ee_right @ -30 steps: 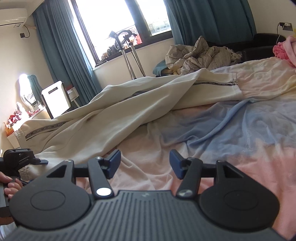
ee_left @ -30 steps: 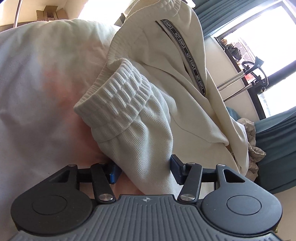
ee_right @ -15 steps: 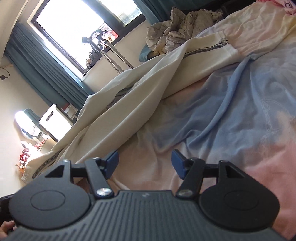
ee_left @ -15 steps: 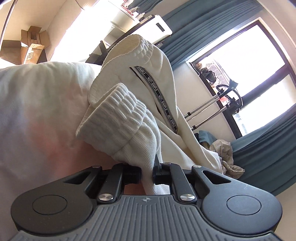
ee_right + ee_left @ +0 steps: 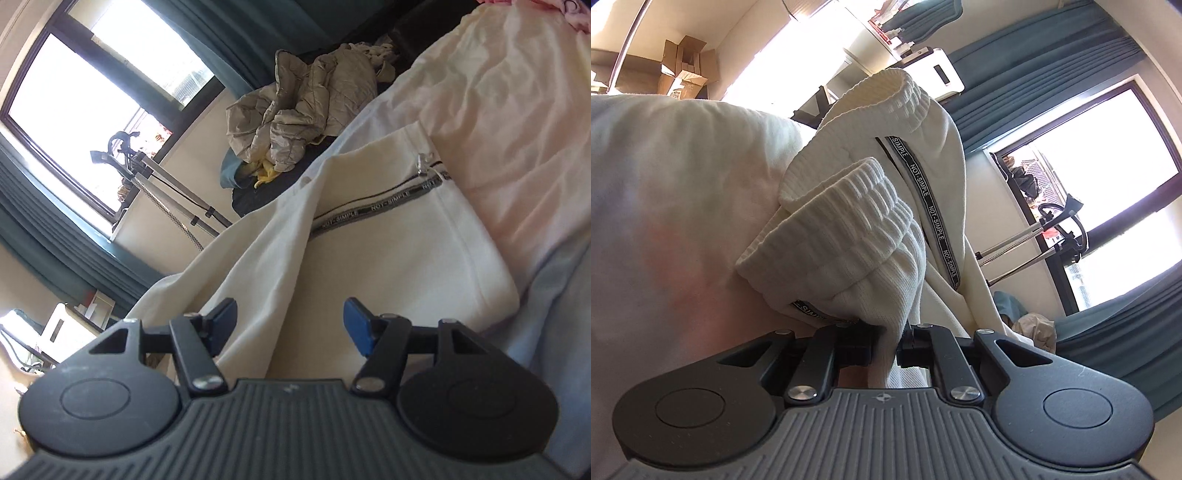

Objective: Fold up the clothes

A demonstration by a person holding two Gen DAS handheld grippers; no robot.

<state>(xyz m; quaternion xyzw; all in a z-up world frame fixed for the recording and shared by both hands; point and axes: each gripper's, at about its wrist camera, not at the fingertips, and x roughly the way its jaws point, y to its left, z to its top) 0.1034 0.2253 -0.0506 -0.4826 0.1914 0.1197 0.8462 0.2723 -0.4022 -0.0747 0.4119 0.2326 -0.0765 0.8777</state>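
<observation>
A cream pair of sweatpants with black "NOT-SIMPLE" side tape lies on the bed. In the left wrist view my left gripper (image 5: 888, 345) is shut on the fabric just behind a ribbed leg cuff (image 5: 834, 240); a second ribbed cuff (image 5: 886, 99) stands behind it. In the right wrist view my right gripper (image 5: 290, 325) is open, its blue pads apart just over the pants' waist end (image 5: 388, 258), near the zip and tape (image 5: 373, 212). It holds nothing.
The bed sheet (image 5: 517, 129) is pale pink and blue. A crumpled grey quilt (image 5: 303, 96) lies beyond the bed by the window. A metal stand (image 5: 166, 177) leans at the wall. Cardboard boxes (image 5: 683, 70) sit far left.
My left gripper closed on the fabric behind the cuff and lifted it. My right gripper swung over the sheet onto the waist end of the pants, still open.
</observation>
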